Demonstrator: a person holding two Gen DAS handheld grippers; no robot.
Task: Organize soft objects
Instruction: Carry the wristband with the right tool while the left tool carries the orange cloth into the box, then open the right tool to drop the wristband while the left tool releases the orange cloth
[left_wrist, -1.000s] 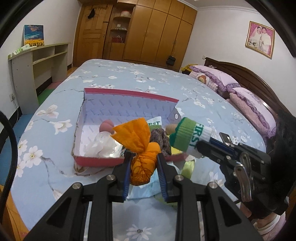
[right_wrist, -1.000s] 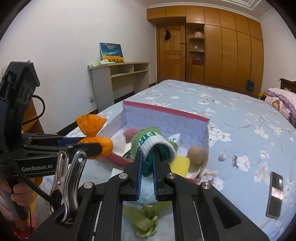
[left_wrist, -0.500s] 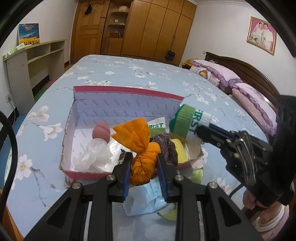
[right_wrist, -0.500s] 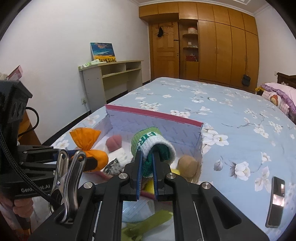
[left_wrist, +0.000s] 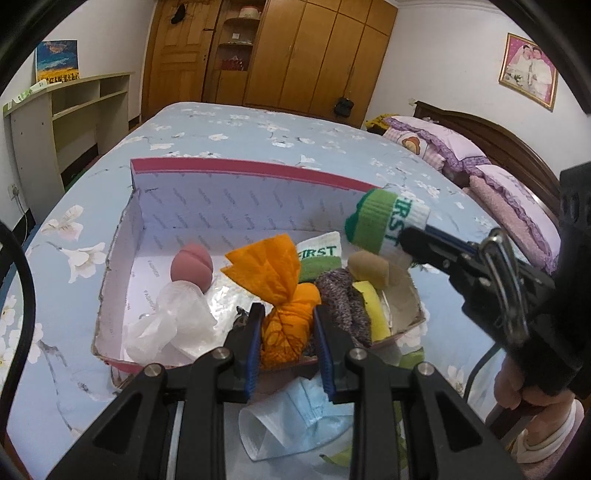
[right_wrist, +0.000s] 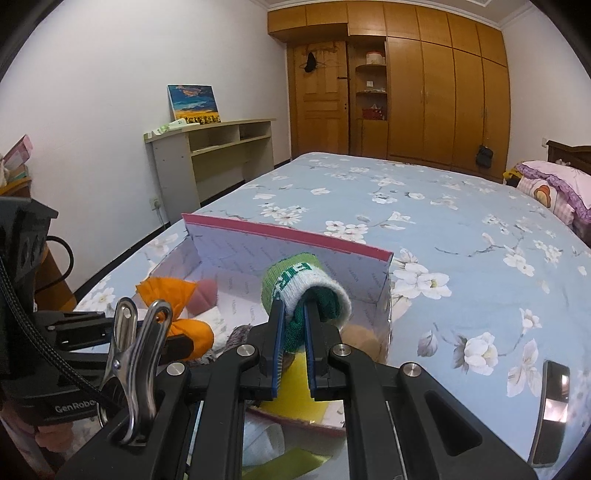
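An open cardboard box (left_wrist: 236, 173) with a red rim lies on the flowered bed. My left gripper (left_wrist: 287, 314) is shut on an orange cloth bundle (left_wrist: 284, 295) and holds it over the box's near edge. My right gripper (right_wrist: 294, 314) is shut on a rolled green and white sock (right_wrist: 306, 291), which hangs over the box's right end (left_wrist: 384, 225). In the box lie a pink sponge (left_wrist: 191, 264), crumpled clear plastic (left_wrist: 173, 321), a second green and white sock (left_wrist: 319, 258), a mottled knit piece (left_wrist: 341, 299), a tan ball (left_wrist: 369, 267) and a yellow sponge (left_wrist: 375, 306).
A blue face mask (left_wrist: 291, 413) and a green cloth strip (right_wrist: 295, 461) lie on the bed in front of the box. A phone (right_wrist: 552, 402) rests on the bed to the right. Pillows (left_wrist: 480, 162) line the headboard; a shelf unit (right_wrist: 210, 155) stands left of the bed.
Both grippers have moved forward and a little down toward the box with their loads. The orange bundle and the sock now hang over the box instead of in front of it.
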